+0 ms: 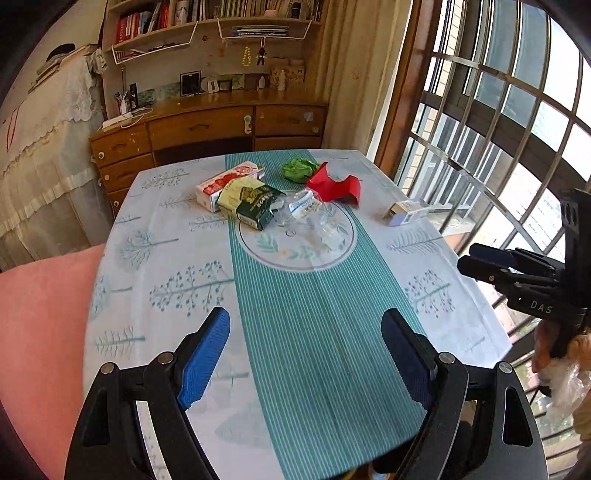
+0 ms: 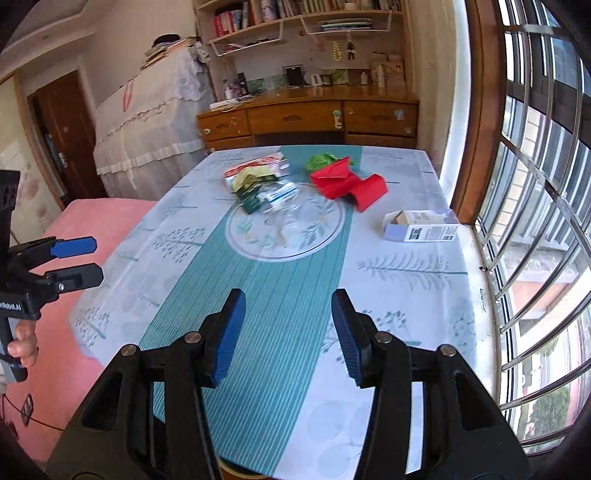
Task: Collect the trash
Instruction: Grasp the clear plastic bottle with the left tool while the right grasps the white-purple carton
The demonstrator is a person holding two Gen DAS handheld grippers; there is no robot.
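While both tongs, left gripper point(image 1: 306, 354) and right gripper point(image 2: 288, 332), hover spread and empty: red paper point(image 2: 347, 182), green wad point(image 1: 299, 170), cartons point(image 1: 243, 195), small box point(image 2: 424, 225) all uncollected on far table point(image 2: 406, 280)

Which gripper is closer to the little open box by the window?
Right. The right gripper hovers open over the near table edge on the window side, where the open box lies. The left gripper, also open, hovers farther away, toward the pink side.

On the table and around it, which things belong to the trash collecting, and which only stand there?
For the job: green paper ball, red paper, dark green packet, clear wrapper, open carton.

Only there: tablecloth, wooden desk, bookshelf.
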